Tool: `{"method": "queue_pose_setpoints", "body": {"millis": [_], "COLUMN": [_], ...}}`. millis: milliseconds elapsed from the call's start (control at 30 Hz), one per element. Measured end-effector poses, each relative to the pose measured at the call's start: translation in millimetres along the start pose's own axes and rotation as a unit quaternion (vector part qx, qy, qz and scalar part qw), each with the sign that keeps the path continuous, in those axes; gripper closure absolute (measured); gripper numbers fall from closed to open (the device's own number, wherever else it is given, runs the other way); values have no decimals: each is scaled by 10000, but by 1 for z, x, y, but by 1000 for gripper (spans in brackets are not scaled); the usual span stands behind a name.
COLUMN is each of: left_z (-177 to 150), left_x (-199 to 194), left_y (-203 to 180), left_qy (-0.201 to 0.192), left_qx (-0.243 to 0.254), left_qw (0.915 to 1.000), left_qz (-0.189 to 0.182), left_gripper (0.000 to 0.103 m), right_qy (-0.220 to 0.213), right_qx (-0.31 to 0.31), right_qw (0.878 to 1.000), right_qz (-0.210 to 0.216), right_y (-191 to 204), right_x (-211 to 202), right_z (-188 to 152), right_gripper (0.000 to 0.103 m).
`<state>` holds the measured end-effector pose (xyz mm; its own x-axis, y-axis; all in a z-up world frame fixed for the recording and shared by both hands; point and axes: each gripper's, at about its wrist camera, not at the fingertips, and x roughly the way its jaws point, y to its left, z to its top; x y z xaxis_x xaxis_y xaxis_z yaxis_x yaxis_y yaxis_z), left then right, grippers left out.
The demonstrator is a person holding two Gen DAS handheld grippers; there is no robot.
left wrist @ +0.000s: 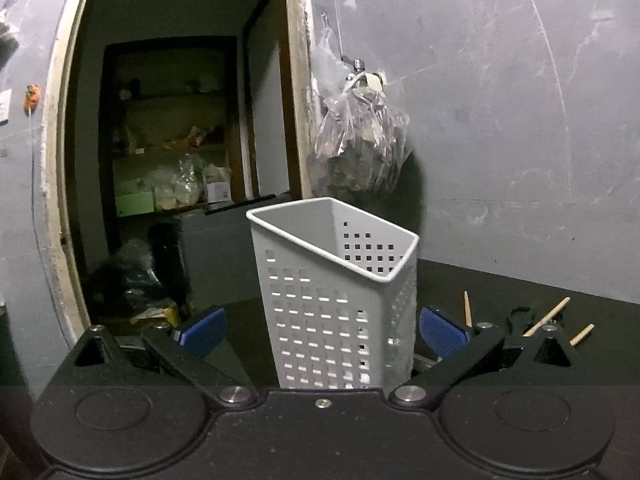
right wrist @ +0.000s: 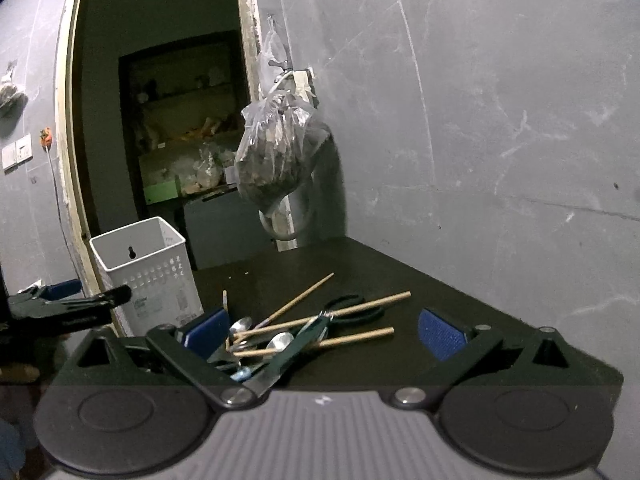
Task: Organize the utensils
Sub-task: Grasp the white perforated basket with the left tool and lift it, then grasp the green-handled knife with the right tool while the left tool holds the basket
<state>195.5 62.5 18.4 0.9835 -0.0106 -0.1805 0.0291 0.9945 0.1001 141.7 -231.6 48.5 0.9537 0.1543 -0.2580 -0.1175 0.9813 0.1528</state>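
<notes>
A white perforated utensil holder (left wrist: 332,300) stands upright and empty on the dark table (left wrist: 520,292), between the spread blue pads of my open left gripper (left wrist: 320,330); the pads sit just apart from its sides. In the right wrist view the holder (right wrist: 148,272) is at the table's left edge, with the left gripper (right wrist: 94,291) beside it. My right gripper (right wrist: 324,334) is open over a pile of utensils: wooden chopsticks (right wrist: 352,338), metal spoons (right wrist: 280,340), black-handled scissors (right wrist: 356,308) and a long metal tool (right wrist: 296,348). Nothing is held. Chopstick ends (left wrist: 546,316) show right of the holder.
A clear plastic bag (right wrist: 280,148) full of dark bits hangs on the grey wall (right wrist: 500,140) above the table's far corner. An open doorway (right wrist: 160,120) with cluttered shelves lies behind the holder. The table (right wrist: 400,272) ends just left of the holder.
</notes>
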Motion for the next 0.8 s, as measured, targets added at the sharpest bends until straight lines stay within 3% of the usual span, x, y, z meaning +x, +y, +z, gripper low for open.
{"method": "queue_pose_setpoints", "body": {"millis": [267, 333, 400, 600, 800], "left_z": [-4, -5, -6, -7, -10], "left_x": [35, 39, 42, 47, 47], "left_y": [1, 2, 4, 7, 12], "left_qy": [123, 159, 181, 146, 71], "left_qx": [-106, -158, -210, -258, -159], "left_qw": [9996, 9994, 9988, 9985, 9964], "left_qz": [-240, -261, -400, -462, -828], "left_gripper": [1, 5, 17, 19, 22], "right_qy": [278, 382, 471, 790, 1333], "right_qx": [-599, -596, -598, -398, 211], "right_qw": [9977, 9974, 9971, 9960, 9896], "right_qz": [-150, -94, -63, 116, 494], "right_y": [23, 26, 27, 23, 4], "right_x": [33, 42, 51, 75, 112], "right_z": [-6, -9, -10, -11, -16], "right_gripper": [0, 0, 0, 0, 0]}}
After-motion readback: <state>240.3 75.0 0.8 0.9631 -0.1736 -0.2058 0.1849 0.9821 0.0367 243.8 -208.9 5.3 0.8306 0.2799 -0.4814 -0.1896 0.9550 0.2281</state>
